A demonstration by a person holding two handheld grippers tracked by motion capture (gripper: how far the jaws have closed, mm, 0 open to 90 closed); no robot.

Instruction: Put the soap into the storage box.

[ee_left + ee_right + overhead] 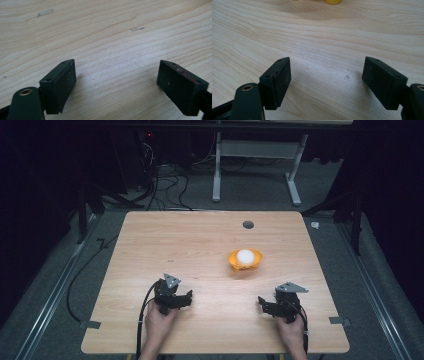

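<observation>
Near the front edge of the surface [150, 240], both grippers rest low with jaws spread wide and nothing between them.

Left gripper [176, 299] and right gripper [272, 306] sit well apart from the orange bowl [245, 260] holding a white ball [245, 256]. A careless reach by the nearer right gripper could, I judge, tip the light bowl and send the ball rolling.
</observation>
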